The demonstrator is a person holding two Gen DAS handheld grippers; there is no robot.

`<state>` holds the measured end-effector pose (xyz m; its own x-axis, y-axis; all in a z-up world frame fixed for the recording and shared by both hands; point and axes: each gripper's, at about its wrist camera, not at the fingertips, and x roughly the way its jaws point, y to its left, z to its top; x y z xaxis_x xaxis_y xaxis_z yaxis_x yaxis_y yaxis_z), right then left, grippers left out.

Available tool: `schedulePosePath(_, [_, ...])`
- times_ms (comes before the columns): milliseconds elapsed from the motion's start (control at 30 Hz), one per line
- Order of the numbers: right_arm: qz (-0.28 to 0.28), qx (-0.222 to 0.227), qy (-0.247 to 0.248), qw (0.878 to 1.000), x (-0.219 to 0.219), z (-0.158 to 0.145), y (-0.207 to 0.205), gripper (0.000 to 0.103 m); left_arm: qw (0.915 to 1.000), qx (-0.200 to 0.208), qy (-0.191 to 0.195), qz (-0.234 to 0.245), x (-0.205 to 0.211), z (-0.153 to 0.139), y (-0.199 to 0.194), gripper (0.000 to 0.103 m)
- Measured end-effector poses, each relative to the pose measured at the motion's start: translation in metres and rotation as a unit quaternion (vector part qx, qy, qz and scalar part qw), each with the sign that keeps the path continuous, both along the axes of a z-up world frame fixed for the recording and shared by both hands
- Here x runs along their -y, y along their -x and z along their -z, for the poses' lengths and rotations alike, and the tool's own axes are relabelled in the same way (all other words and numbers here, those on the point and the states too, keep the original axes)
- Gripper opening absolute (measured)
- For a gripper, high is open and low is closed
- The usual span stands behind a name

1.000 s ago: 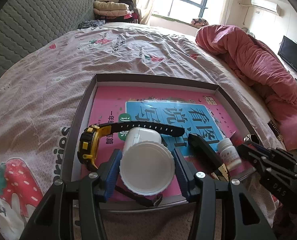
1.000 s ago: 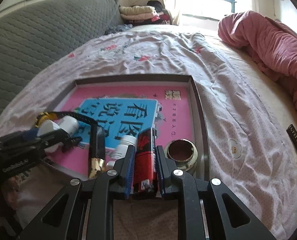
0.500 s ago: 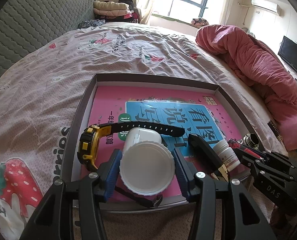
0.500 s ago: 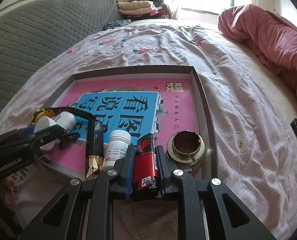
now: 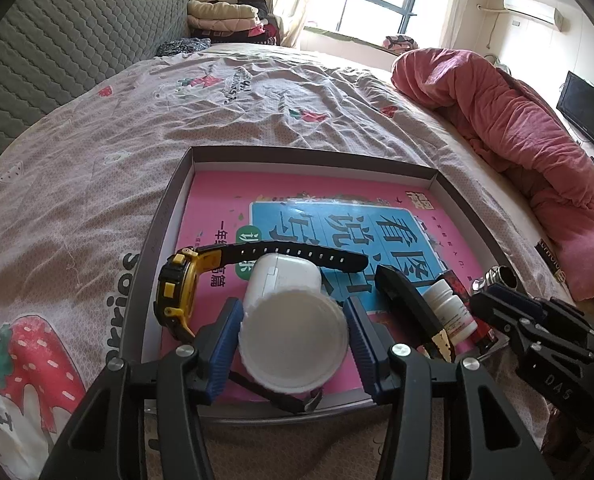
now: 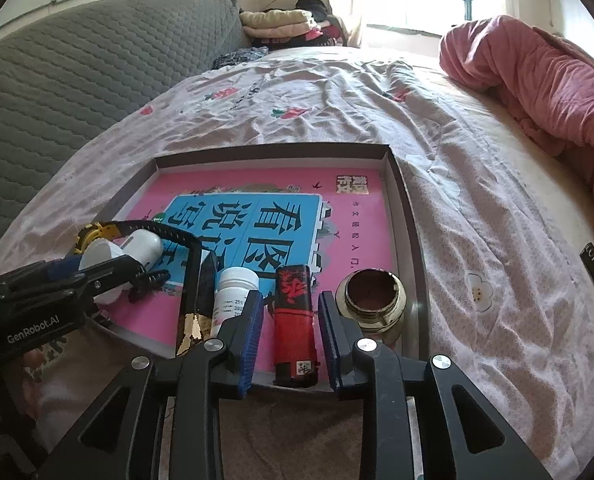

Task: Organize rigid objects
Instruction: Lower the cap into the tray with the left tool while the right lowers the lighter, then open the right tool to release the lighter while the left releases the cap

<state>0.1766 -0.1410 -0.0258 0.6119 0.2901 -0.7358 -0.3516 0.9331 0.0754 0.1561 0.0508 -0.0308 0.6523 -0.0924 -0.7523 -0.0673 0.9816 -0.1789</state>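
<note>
On the bed, a shallow tray [image 6: 402,200] lined with a pink book holds the items. Left gripper [image 5: 293,338] is clamped on a white round jar [image 5: 293,342] at the tray's near edge. Right gripper [image 6: 291,320] has just been opening; its pads stand clear of the red lighter [image 6: 295,320] lying between them, flanked by a white pill bottle [image 6: 235,286] and a brass cap [image 6: 371,300].
</note>
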Motion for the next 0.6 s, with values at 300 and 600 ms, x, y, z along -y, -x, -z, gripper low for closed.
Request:
schedulePosePath(300, [0.004, 0.044, -0.022, 0.999, 0.004, -0.019, 0.01, 0.051, 1.0, 0.0, 0.003, 0.001, -0.001, -0.002, 0.002, 0.052])
schedulePosePath(600, [0.008, 0.054, -0.007, 0.998, 0.002, -0.021, 0.012, 0.067, 1.0, 0.003, -0.003, -0.003, -0.002, -0.008, 0.005, 0.052])
